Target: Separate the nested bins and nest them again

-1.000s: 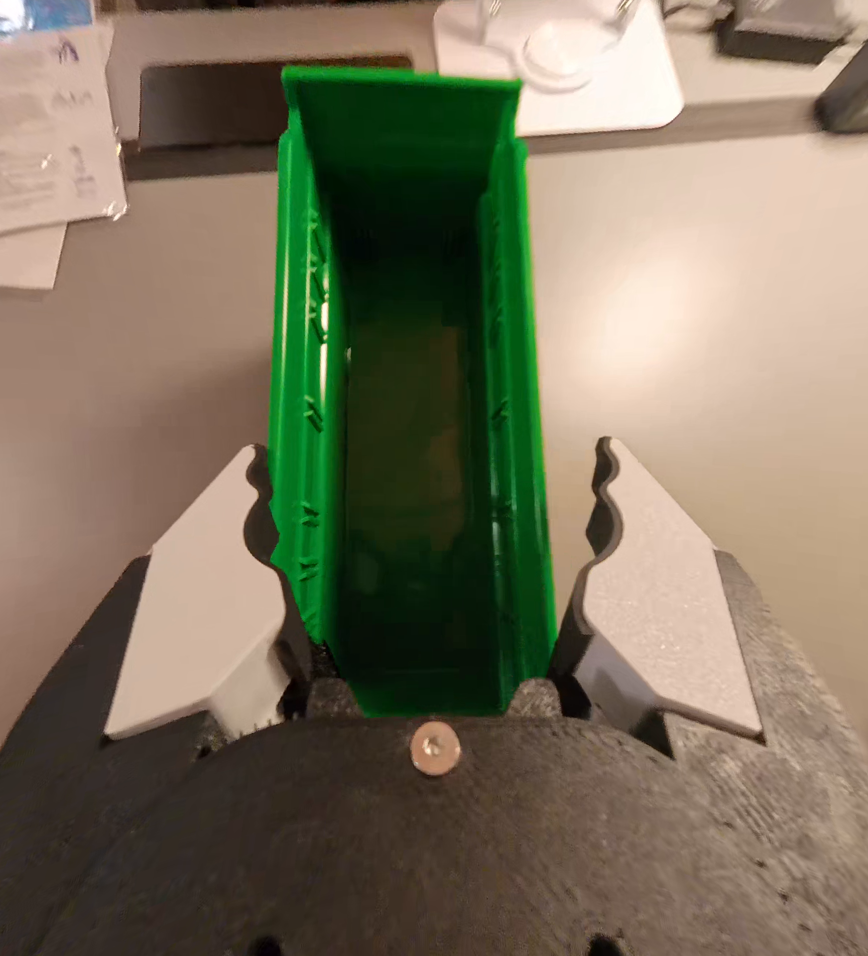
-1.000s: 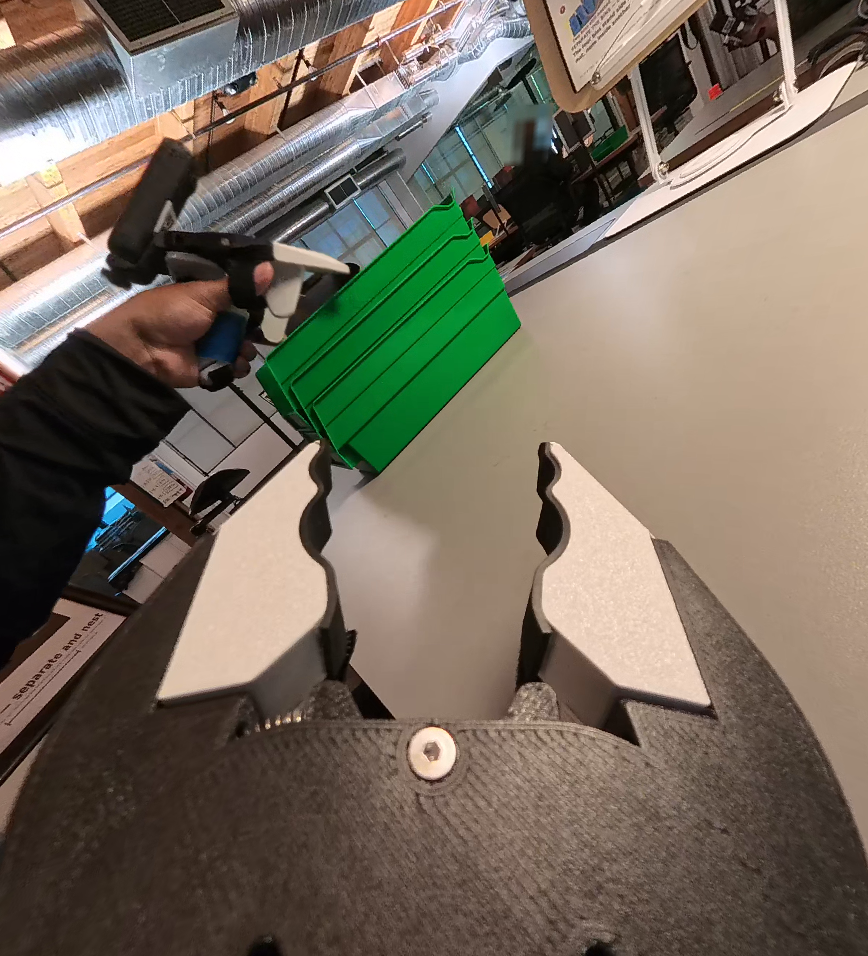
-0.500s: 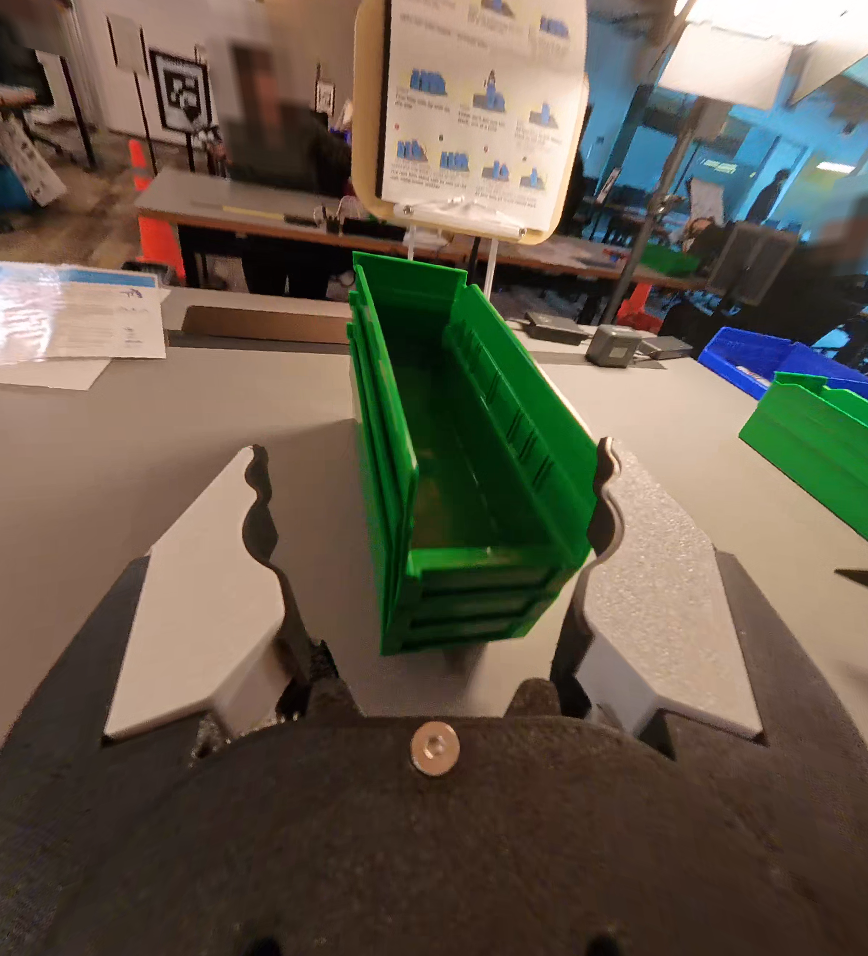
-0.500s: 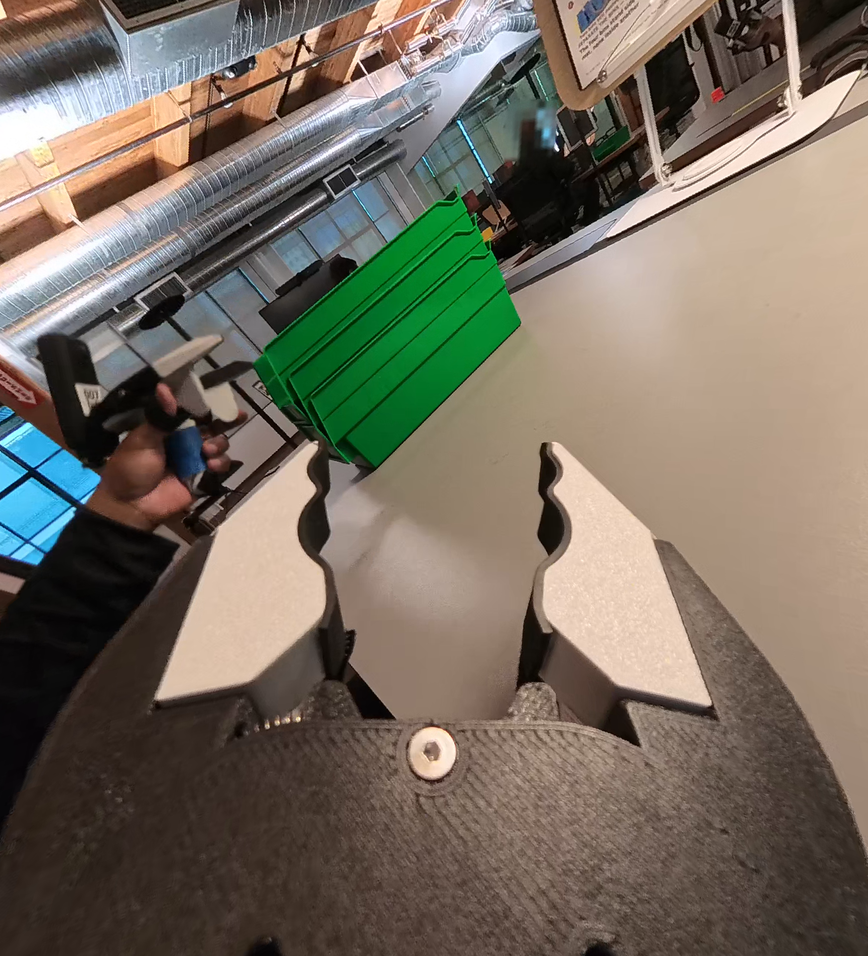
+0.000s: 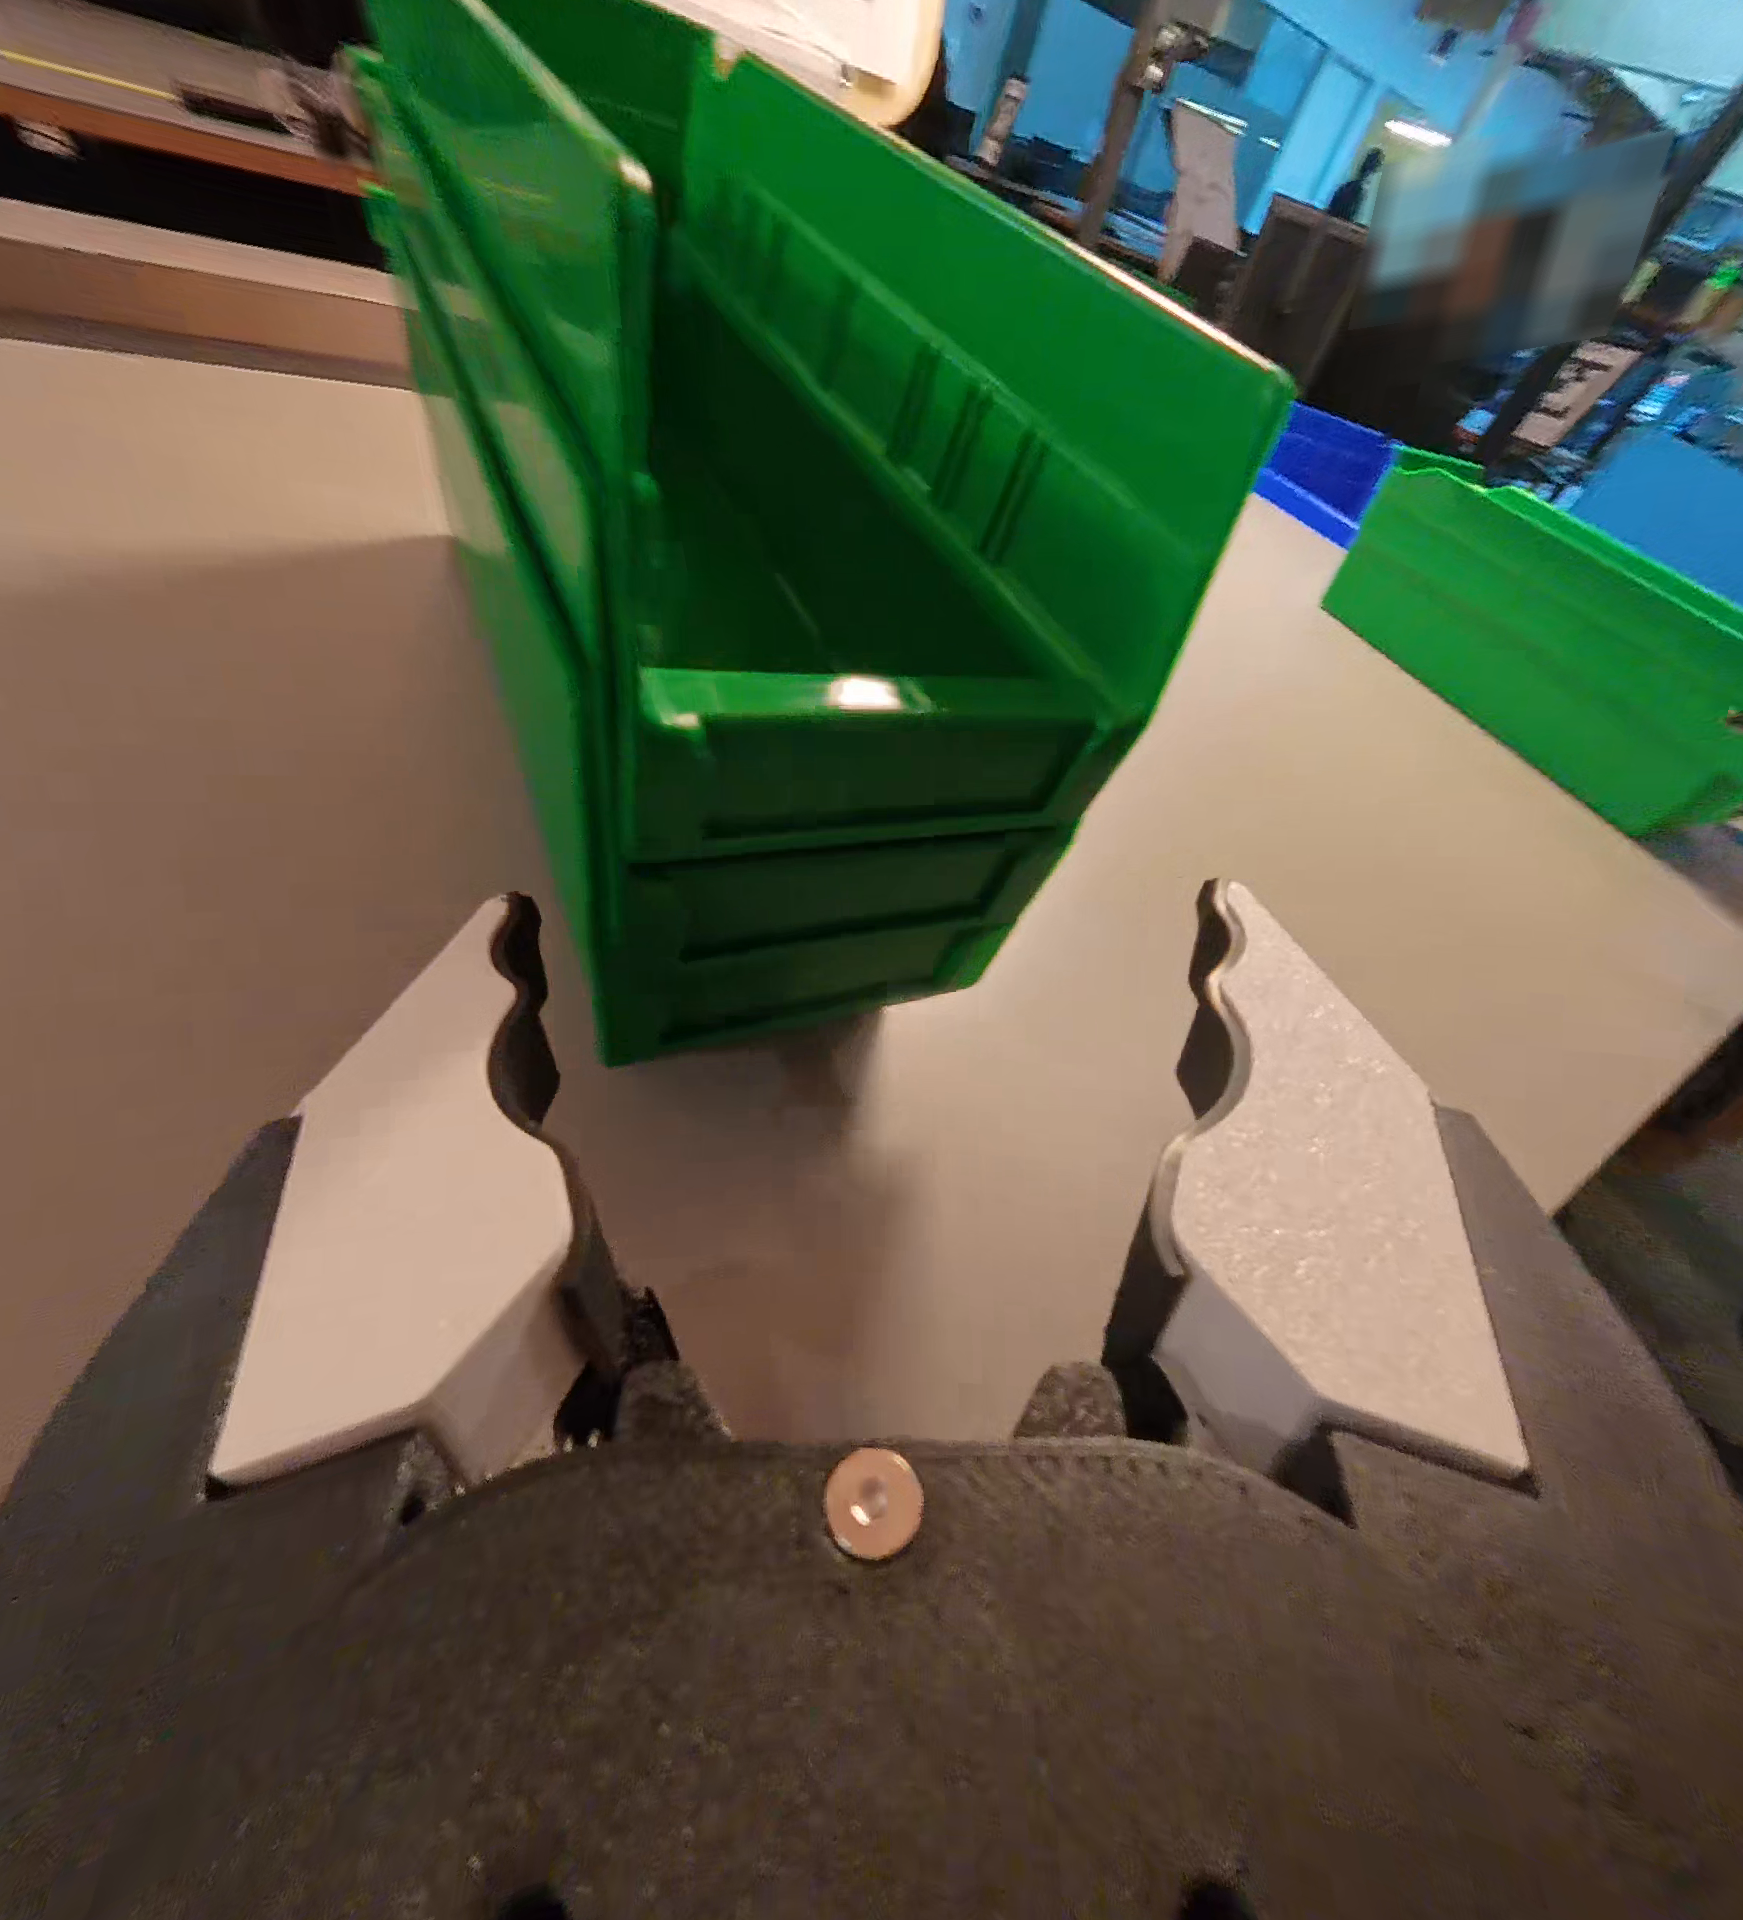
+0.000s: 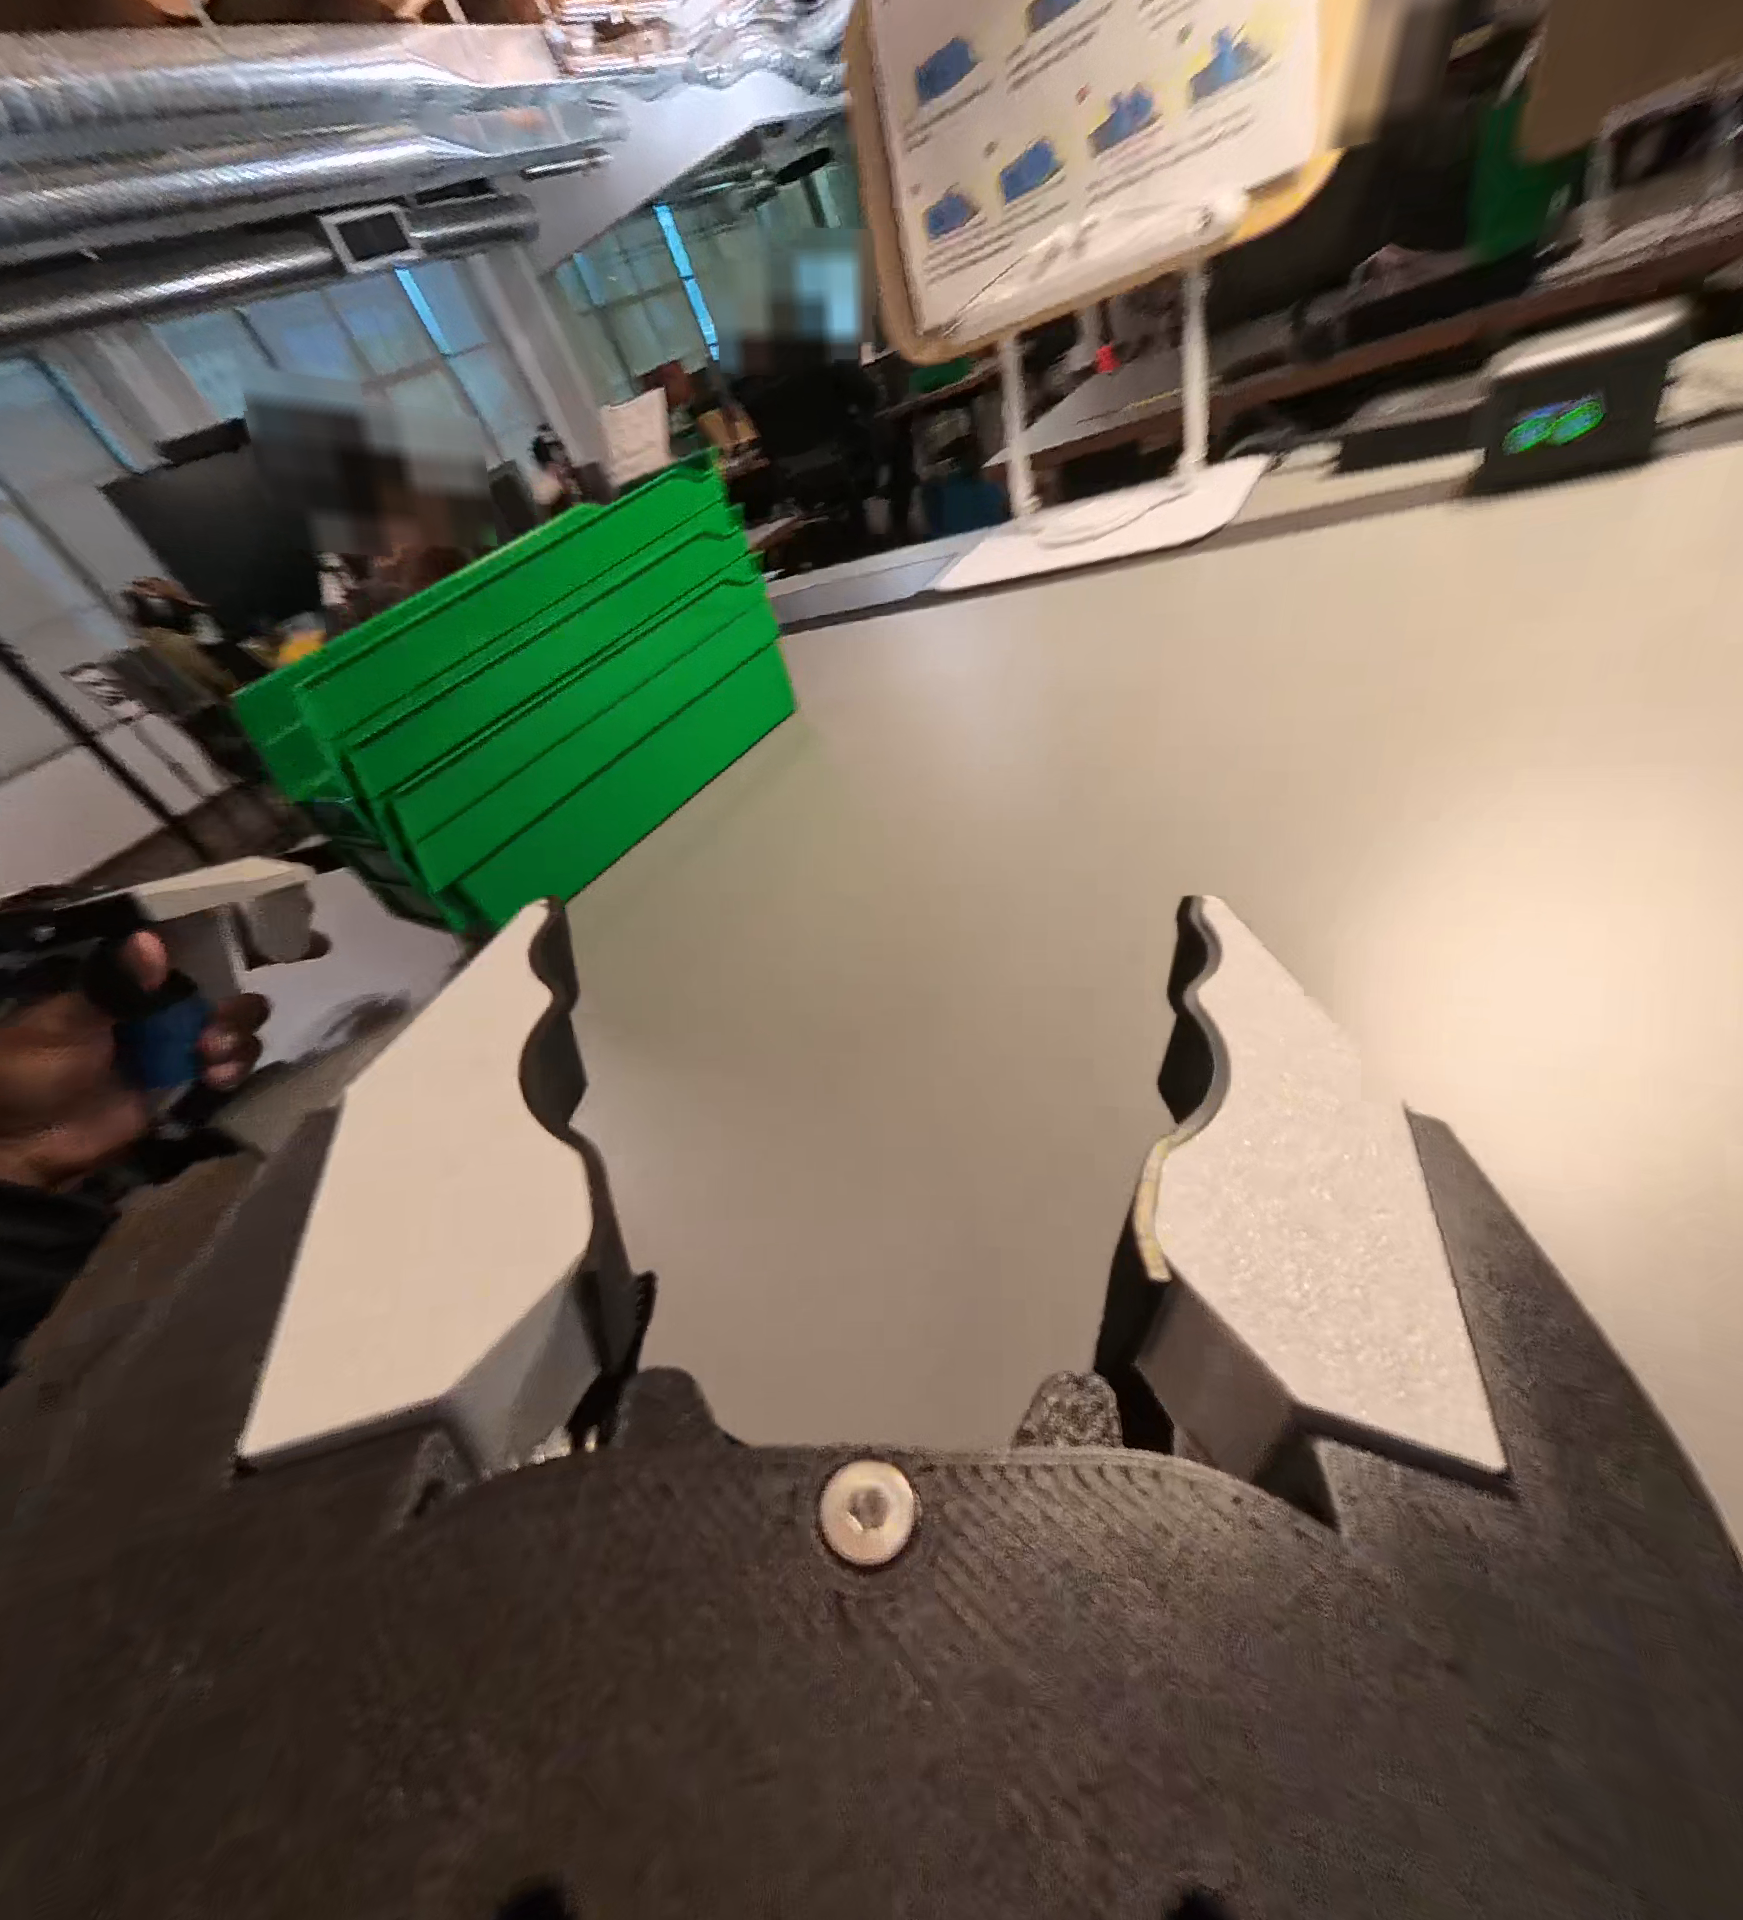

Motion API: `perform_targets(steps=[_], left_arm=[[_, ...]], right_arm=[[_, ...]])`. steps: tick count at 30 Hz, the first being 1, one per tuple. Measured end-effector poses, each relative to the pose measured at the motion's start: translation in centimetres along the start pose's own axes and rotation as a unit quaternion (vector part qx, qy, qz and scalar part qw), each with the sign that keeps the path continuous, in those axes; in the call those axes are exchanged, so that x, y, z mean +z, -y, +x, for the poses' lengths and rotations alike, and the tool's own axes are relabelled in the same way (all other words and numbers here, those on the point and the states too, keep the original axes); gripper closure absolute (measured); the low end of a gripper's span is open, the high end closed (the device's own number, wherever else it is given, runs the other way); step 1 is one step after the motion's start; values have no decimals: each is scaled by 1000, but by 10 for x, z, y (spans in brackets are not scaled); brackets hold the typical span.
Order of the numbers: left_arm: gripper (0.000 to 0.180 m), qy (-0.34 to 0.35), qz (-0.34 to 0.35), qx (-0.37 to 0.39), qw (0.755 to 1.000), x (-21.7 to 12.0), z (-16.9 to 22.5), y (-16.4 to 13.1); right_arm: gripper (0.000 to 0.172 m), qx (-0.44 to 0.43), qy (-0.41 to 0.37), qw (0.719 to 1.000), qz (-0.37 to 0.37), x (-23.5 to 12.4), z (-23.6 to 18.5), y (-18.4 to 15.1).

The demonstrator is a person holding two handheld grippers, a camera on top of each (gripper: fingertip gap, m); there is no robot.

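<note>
- The green bins [image 5: 825, 644] are sitting nested as one stack on the grey table [image 5: 171, 727]; at least three shells are showing at the near short end, one inside the next.
- Judging from that, the separating is not yet done: no bin is lifted clear of this stack, so pulling them apart and nesting them again all seems to lie ahead.
- A second green bin [image 5: 1563, 665] is lying on the table well off to the right of the stack, with a blue bin [image 5: 1324, 468] beyond it; whether it belongs to this set I cannot tell.
- The left gripper [image 5: 867, 935] is facing the stack's near short end with its fingers spread wide and holding nothing; the left fingertip [image 5: 519, 935] is showing just beside the stack's lower left corner, and I cannot tell whether it is touching.
- The right gripper [image 6: 872, 935] is also gaping wide and empty over bare table, to the right of the stack and apart from it.
- In the right wrist view the stack [image 6: 534, 727] is showing its long side, with a hand [image 6: 46, 1070] holding the left gripper at its near end.
- The stack's long axis is running away from the left gripper toward a sign board on a stand [image 6: 1085, 135] at the table's far edge.
- The open tops are facing up.
</note>
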State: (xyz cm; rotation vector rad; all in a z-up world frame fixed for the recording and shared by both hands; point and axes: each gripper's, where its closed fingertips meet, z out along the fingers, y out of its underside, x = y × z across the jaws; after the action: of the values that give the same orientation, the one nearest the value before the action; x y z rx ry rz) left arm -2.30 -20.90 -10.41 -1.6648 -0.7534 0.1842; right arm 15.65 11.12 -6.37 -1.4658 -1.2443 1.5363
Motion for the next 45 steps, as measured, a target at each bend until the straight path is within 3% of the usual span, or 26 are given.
perform_targets(steps=[2, 7, 11, 15, 18, 22, 29, 36, 42, 45], left_arm=[[51, -9, -12, 0, 1000, 8, 9, -4], [59, -85, -18, 2, 996, 13, 47, -11], [66, -116, 18, -29, 993, 8, 61, -7], [68, -102, 58, -29, 993, -1, 59, -3], [69, -96, 46, -3, 994, 1, 63, -9], [71, -74, 14, 43, 996, 9, 68, -21], [74, -70, 16, 58, 996, 10, 70, -23], [75, -65, 19, 67, 995, 10, 71, -23], [76, -66, 23, 68, 995, 9, 71, -22], [77, -65, 24, 69, 995, 9, 71, -22]], right_arm=[[54, -27, -42, 999, 9, -17, 19, 24], [42, -89, -167, 982, -12, -52, 80, 80], [15, -109, -256, 956, -91, -53, 143, 106], [13, -58, -248, 941, -224, -30, 190, 85], [13, -39, -259, 909, -323, -22, 216, 59], [13, -8, -265, 880, -394, -18, 233, 37], [13, -3, -292, 842, -453, -22, 252, 24], [13, -10, -286, 852, -438, -15, 251, 39], [13, -32, -299, 816, -493, -25, 266, 22], [31, -26, -303, 813, -496, -25, 263, 25]])
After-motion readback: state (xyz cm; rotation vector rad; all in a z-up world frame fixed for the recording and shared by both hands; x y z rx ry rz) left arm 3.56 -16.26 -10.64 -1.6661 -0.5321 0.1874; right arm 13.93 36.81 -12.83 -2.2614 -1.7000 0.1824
